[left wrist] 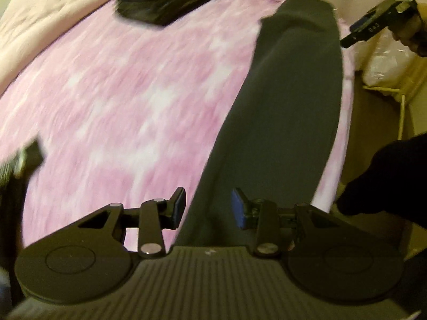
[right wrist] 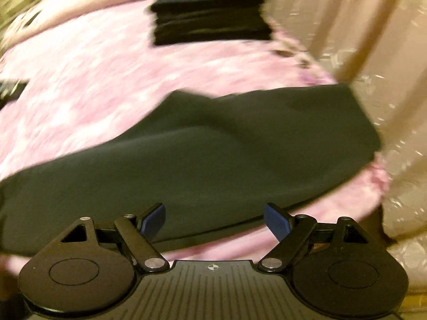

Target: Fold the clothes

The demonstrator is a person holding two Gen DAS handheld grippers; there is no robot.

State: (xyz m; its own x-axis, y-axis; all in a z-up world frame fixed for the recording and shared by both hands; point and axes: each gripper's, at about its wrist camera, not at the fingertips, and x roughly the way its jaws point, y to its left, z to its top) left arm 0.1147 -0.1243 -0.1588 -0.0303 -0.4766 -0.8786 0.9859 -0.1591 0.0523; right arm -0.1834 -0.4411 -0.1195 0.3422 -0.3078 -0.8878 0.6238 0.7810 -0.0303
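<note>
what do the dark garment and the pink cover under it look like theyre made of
Dark garment: looks like a soft matte knit or fleece, no sheen, smooth broad folds; motion blur hides the weave. Pink cover: seems a plush, fuzzy fabric, mottled pink and white with a soft nap, though blur could exaggerate that.

A dark garment (right wrist: 202,160) is lying flat across the bed (right wrist: 80,101), taking up the 3 o'clock side. A stack of folded dark clothes (right wrist: 210,13) is sitting at 12 o'clock. Bare pink bedspread is lying open toward 9 o'clock. A curtain (right wrist: 347,26) is closing off the bed's edge at 3 o'clock.
</note>
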